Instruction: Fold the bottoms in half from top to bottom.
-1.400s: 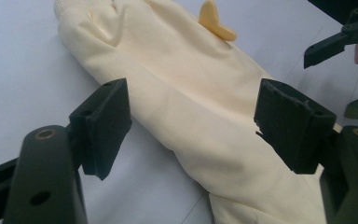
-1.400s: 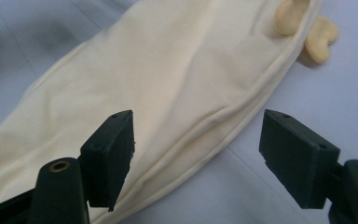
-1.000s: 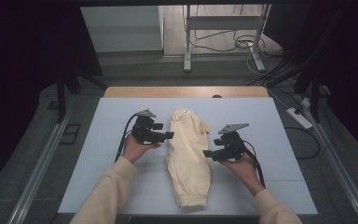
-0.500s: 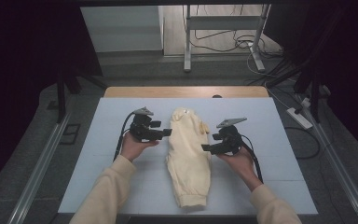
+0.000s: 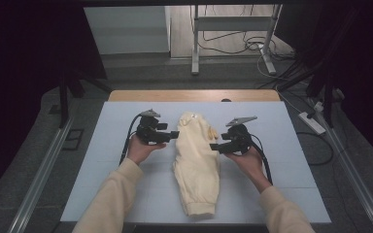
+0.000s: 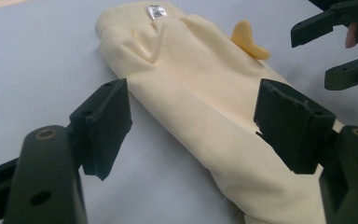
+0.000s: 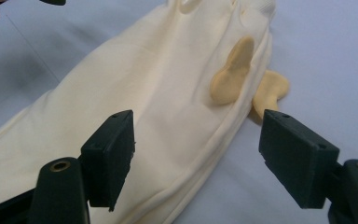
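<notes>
The pale cream folded cotton garment [image 5: 195,162], lying lengthwise down the middle of the light grey-blue table mat [image 5: 102,194], is serving as the landmark here. Nearest the person, its ribbed cuff end is lying close to the mat's near edge, and nothing is pinning it there, so a one-sided tug higher up could be swinging this loose end askew. Further up, the left gripper [image 5: 167,137] is hovering just left of the garment with its black jaws standing wide apart and nothing between the pads [image 6: 103,126]; the cloth's left edge is sitting in the gap ahead of them, untouched. On the opposite side the right gripper [image 5: 218,144] is hovering just right of the garment, its jaws likewise spread and empty, the folded right edge lying ahead of its pads [image 7: 112,156]. The risk I am judging is that either tool, closing from here, is likely to catch only the top layer of the fold rather than the whole stack, peeling the garment open instead of moving it whole. If the jaws are coming in too high, they could also be sliding over the smooth cloth and bunching it. Beyond the right gripper, two small yellowish tabs [image 7: 233,70] are sticking out near the garment's far end and could be snagging a jaw. Farthest off, the ribbed hem with its white label [image 6: 155,10] could be dragging toward the wooden table edge [image 5: 194,95].
</notes>
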`<state>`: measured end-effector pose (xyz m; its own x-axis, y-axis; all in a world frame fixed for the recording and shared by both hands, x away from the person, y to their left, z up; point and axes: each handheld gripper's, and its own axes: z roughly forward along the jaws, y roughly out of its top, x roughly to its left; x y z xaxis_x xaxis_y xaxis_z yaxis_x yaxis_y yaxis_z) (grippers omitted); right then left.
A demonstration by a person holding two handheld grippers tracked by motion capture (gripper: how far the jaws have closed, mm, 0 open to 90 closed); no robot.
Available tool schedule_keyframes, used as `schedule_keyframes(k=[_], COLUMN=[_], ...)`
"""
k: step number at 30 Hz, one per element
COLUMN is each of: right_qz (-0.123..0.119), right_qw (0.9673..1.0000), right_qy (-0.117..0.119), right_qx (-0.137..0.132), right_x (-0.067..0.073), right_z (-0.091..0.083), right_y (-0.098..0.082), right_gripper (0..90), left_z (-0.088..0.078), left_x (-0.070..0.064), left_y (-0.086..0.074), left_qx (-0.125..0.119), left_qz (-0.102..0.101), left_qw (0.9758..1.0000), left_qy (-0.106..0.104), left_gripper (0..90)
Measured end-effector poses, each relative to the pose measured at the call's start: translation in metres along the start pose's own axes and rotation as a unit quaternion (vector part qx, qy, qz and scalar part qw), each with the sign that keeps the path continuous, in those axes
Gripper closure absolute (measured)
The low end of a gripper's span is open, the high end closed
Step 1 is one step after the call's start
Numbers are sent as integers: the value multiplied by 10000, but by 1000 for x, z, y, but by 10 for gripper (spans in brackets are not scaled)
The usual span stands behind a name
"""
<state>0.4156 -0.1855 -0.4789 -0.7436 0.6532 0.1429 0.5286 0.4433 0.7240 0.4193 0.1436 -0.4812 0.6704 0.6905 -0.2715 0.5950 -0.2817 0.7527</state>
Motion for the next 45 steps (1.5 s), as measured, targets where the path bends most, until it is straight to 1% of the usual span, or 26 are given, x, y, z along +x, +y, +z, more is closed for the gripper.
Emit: schedule_keyframes(k=[4, 8, 12, 14, 20, 26, 30, 34, 40, 45], right_qz=[84, 174, 157, 145, 58, 152, 166, 250, 347, 322], right_qw=[9999, 9997, 9998, 9999, 9999, 9997, 9994, 9991, 9988, 9989], right_qy=[41, 65, -2, -30, -108, -160, -235, -274, -252, -231], right_qx=[-66, -181, -116, -77, 51, 81, 171, 205, 224, 269], right_x=[-6, -12, -16, -17, -20, -28, -32, -38, -43, -43], right_z=[2, 1, 4, 6, 18, 29, 39, 48, 56, 63], right_y=[6, 11, 16, 19, 29, 38, 41, 43, 44, 45], right_gripper=[271, 275, 275, 274, 277, 291, 292, 292, 292, 298], left_z=[2, 7, 10, 11, 18, 29, 32, 35, 44, 55], left_x=[5, 10, 13, 14, 16, 23, 26, 30, 34, 36], left_y=[2, 3, 6, 9, 17, 22, 23, 24, 23, 20], left_qx=[-9, 43, 59, 69, 111, 222, 248, 290, 335, 498], left_qz=[-21, -1, -41, -19, -33, -67, -107, -104, -149, -164], left_qw=[10000, 10000, 10000, 10000, 9999, 9995, 9993, 9990, 9987, 9980], left_qy=[25, 24, 47, 67, 128, 234, 268, 311, 354, 350], left_gripper=[269, 268, 268, 268, 267, 269, 273, 274, 279, 285])
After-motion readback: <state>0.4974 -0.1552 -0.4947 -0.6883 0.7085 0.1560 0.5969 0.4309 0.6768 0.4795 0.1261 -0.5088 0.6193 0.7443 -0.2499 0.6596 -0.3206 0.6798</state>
